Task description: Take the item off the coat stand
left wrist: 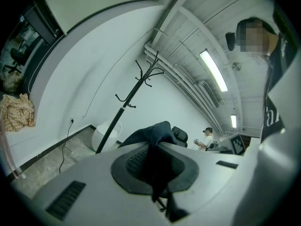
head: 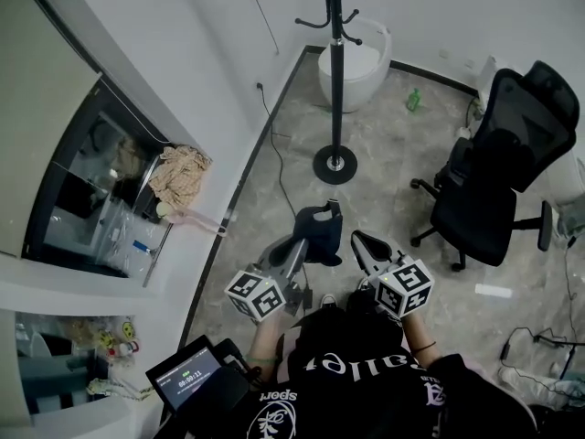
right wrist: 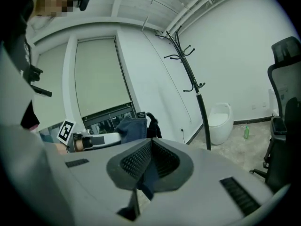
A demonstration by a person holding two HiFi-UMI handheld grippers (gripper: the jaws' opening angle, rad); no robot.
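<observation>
Judging by the bare hooks on the coat stand [head: 335, 80], the lift-off looks done: the dark garment [head: 321, 225] hangs well apart from the pole, bunched at the tip of the left gripper [head: 307, 242], whose jaws are clamped on a fold of it. The right gripper [head: 362, 245] is pressed together on a blue strip [right wrist: 146, 175]; probably part of the same garment, though no view shows the link. Next it wants carrying off and somewhere to be set down. From the head view the stand's top is cut off, and the garment's shape is hard to make out.
</observation>
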